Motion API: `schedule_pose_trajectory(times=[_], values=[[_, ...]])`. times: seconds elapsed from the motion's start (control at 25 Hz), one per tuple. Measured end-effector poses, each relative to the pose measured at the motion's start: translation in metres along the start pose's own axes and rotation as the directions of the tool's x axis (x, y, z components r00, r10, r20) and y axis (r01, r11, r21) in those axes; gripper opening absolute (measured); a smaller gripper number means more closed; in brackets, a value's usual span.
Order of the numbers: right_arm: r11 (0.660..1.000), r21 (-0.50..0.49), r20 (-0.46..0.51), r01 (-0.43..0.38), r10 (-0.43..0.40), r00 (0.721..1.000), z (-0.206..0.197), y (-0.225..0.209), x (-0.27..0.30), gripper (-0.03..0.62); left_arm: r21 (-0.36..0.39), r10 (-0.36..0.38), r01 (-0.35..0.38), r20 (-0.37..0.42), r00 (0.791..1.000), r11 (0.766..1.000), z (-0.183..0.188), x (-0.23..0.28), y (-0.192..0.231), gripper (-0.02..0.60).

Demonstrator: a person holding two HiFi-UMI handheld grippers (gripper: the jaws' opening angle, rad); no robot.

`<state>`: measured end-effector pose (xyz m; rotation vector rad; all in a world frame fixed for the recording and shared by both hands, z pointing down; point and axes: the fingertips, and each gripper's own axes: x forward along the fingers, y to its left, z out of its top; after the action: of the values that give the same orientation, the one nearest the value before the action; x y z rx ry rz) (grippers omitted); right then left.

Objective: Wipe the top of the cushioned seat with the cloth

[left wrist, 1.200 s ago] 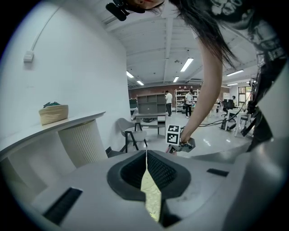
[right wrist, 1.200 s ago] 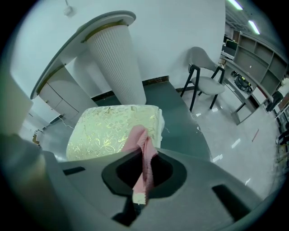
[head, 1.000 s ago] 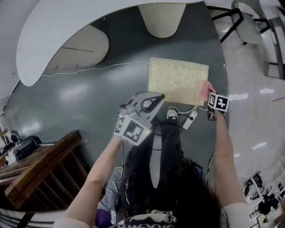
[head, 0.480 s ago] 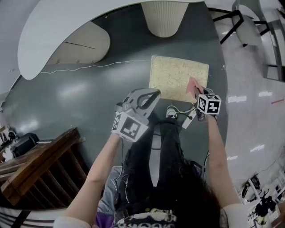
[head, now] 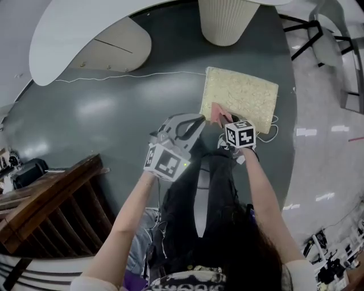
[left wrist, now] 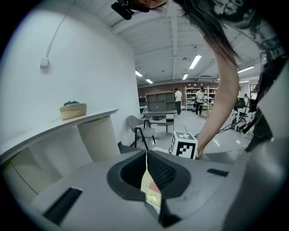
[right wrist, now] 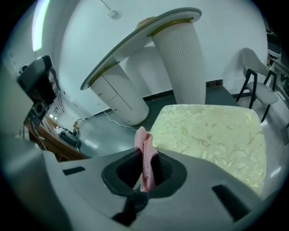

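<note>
The cushioned seat (head: 244,95) is a pale yellow patterned square on the dark floor; its top fills the right of the right gripper view (right wrist: 212,135). A pink cloth (head: 218,114) lies at the seat's near left corner, pinched between the jaws of my right gripper (head: 226,122), which is shut on it. The cloth (right wrist: 145,155) stands up between those jaws (right wrist: 145,168). My left gripper (head: 192,121) hovers to the left of the seat, over the floor, its jaws (left wrist: 146,158) shut with nothing held. The right gripper's marker cube (left wrist: 184,144) shows just beyond them.
A white ribbed pedestal (head: 226,17) stands just behind the seat under a curved white counter (head: 85,34). A thin white cable (head: 131,75) runs across the floor at the left. Wooden furniture (head: 51,210) sits at the lower left. A chair (head: 324,40) is at the far right.
My right gripper has dragged the pink cloth leftward along the seat's near edge, from the near right corner to the near left corner. The left gripper has hardly moved.
</note>
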<state>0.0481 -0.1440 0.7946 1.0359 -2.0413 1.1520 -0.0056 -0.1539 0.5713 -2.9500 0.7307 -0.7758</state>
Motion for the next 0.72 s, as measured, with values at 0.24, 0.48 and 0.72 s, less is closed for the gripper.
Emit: schedule_pose_trajectory(times=[0.24,0.48,0.72], values=[[0.999,-0.033,-0.049,-0.036,0.035,0.998,-0.013,0.032,0.035,0.008,-0.011,0.018,-0.018,-0.003,1.000,1.000,-0.013,-0.014,0.005,0.007],[1.000,-0.027,-0.073,-0.012,0.010,0.997,-0.024,0.029,0.046,0.008,-0.012,0.020,-0.020,-0.015,1.000,1.000,-0.024,-0.021,0.010,0.006],[0.998,-0.002,-0.088,0.057,-0.057,0.994,-0.034,-0.003,0.033,0.008,-0.007,-0.001,0.001,-0.013,1.000,1.000,-0.024,-0.018,0.008,0.006]])
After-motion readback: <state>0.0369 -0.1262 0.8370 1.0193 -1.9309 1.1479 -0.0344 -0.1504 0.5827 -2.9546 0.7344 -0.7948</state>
